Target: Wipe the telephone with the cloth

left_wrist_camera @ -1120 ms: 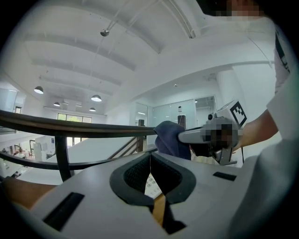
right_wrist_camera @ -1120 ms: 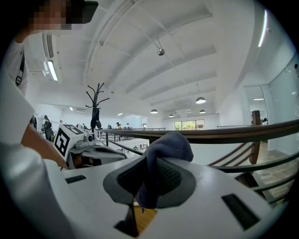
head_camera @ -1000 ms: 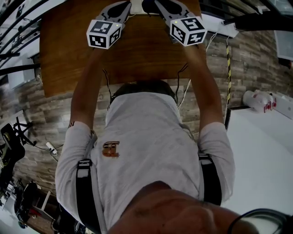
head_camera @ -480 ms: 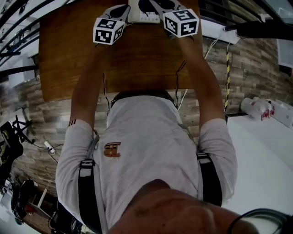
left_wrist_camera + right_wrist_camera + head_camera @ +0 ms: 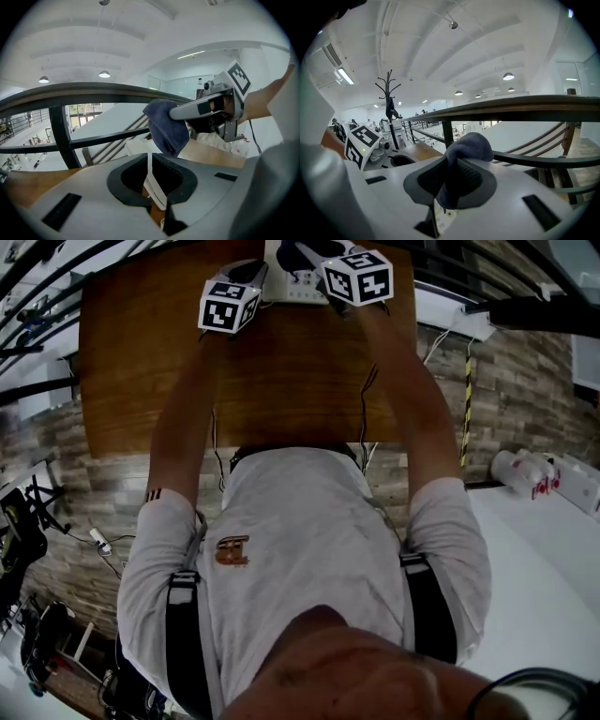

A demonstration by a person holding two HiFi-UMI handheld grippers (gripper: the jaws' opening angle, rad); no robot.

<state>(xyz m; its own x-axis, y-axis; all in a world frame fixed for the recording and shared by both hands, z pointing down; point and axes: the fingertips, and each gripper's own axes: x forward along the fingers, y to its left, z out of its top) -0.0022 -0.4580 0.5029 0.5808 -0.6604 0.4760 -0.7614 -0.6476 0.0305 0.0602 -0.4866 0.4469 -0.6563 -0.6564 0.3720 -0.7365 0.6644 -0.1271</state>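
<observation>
At the far edge of the wooden table [image 5: 281, 371] lies the white telephone [image 5: 292, 285], mostly hidden by both grippers. My right gripper [image 5: 450, 180] is shut on a dark blue cloth [image 5: 466, 147], which bulges out above the jaws. Telephone keys [image 5: 443, 213] show just beneath it. In the left gripper view the cloth [image 5: 164, 124] hangs from the right gripper [image 5: 201, 108] over the telephone. My left gripper [image 5: 152, 180] sits at the telephone's left side, with a thin white edge of the telephone [image 5: 151, 176] pinched between its jaws.
A black railing [image 5: 93, 91] runs just beyond the table's far edge. Thin cables [image 5: 364, 418] hang over the near edge by the person's body. To the right stands a white table [image 5: 544, 549] with bottles [image 5: 525, 470]. A coat stand [image 5: 389, 93] rises far off.
Both marker cubes have shifted toward the middle, over the telephone. The right gripper with the cloth has moved left. More of the telephone shows between the grippers.
</observation>
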